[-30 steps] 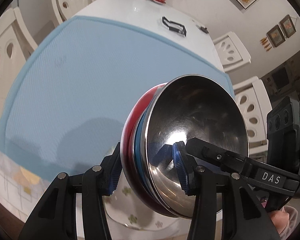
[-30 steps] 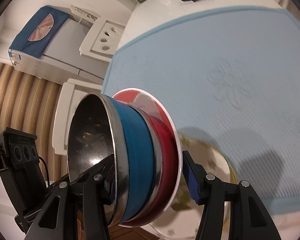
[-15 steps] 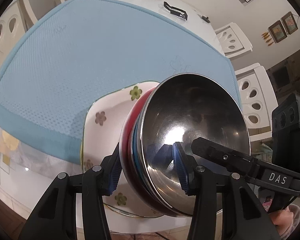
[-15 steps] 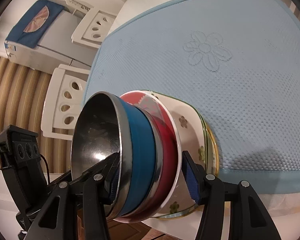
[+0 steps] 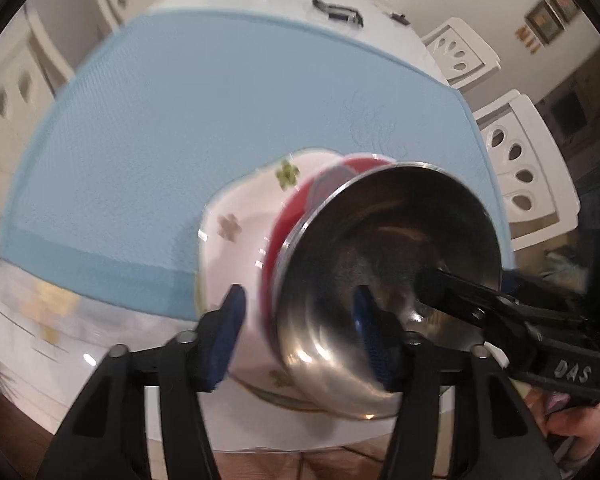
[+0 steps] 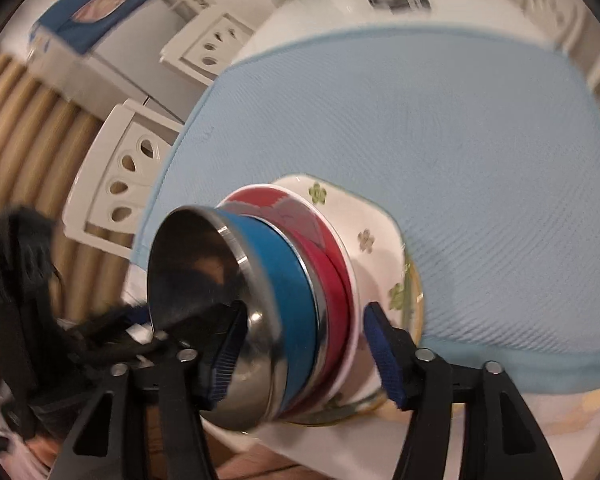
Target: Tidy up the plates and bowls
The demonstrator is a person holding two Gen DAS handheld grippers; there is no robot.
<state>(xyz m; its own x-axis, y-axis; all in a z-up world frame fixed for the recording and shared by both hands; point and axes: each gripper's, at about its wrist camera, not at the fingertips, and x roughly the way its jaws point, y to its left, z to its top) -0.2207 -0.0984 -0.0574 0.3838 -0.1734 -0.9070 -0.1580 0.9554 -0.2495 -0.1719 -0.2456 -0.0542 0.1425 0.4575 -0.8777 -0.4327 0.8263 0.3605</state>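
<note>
A nested stack, a steel bowl (image 5: 384, 264) (image 6: 196, 264) with a blue outside (image 6: 292, 280) in a red bowl (image 5: 288, 220) (image 6: 328, 272), rests on a white flowered plate (image 5: 236, 240) (image 6: 364, 240) at the near table edge. My left gripper (image 5: 300, 340) is open; its jaws stand apart from the stack, one on each side. My right gripper (image 6: 304, 344) is also open around the stack's rim, pads off it. The right gripper's finger (image 5: 480, 304) reaches into the steel bowl.
A light blue mat (image 5: 200, 120) (image 6: 440, 140) covers the white table (image 5: 80, 332). A black object (image 5: 336, 10) and small decor lie at the far end. White chairs (image 5: 528, 168) (image 6: 128, 168) stand around. A grey cabinet (image 6: 112, 52) is at the left.
The stack came down onto the flowered plate. Both grippers, shut on the stack before, have opened and let it go.
</note>
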